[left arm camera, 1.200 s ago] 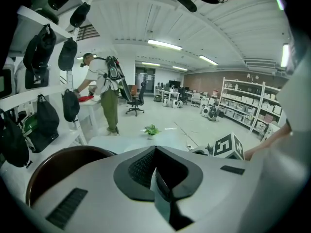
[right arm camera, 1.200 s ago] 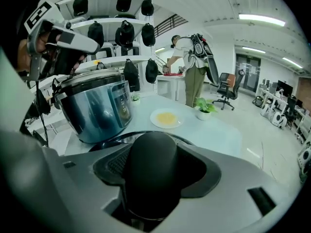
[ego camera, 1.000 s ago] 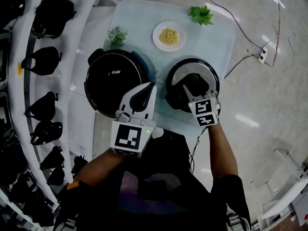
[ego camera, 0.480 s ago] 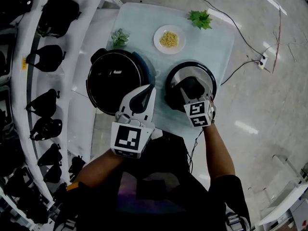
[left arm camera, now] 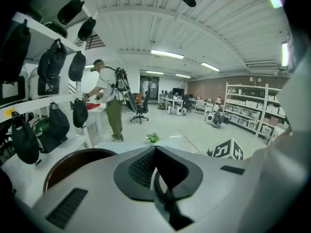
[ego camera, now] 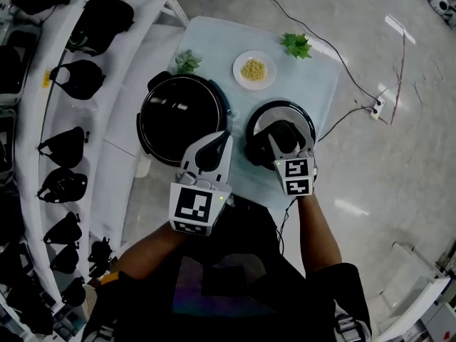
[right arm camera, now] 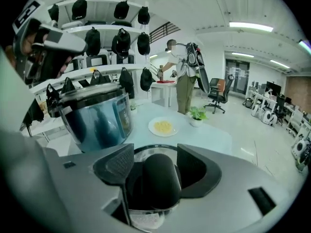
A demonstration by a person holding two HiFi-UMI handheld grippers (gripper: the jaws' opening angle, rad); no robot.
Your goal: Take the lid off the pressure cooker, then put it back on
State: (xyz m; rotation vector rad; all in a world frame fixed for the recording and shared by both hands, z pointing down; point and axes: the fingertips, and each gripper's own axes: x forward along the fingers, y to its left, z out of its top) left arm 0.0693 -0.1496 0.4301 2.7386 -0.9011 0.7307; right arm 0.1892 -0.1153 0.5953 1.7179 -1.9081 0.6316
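Note:
The open pressure cooker pot (ego camera: 178,120) stands at the table's left, and its blue wall (right arm camera: 97,118) shows in the right gripper view. Its round lid (ego camera: 267,116) sits to the right of the pot, and I cannot tell whether it rests on the table. My right gripper (ego camera: 281,140) is shut on the lid's black handle (right arm camera: 158,178), one jaw on each side. My left gripper (ego camera: 221,137) is shut on nothing, hanging over the gap between pot and lid near the table's front. The pot's rim (left arm camera: 73,161) lies below its left side.
A white plate of yellow food (ego camera: 254,70) and two small green plants (ego camera: 188,61) (ego camera: 296,45) stand at the far end of the pale table (ego camera: 313,84). White shelves with black bags (ego camera: 71,84) run along the left. A cable (ego camera: 356,112) crosses the floor at right. A person (right arm camera: 185,76) stands far off.
The head view has drawn back, so the table looks smaller. The right gripper stays on the lid's handle and the left gripper holds its place by the pot.

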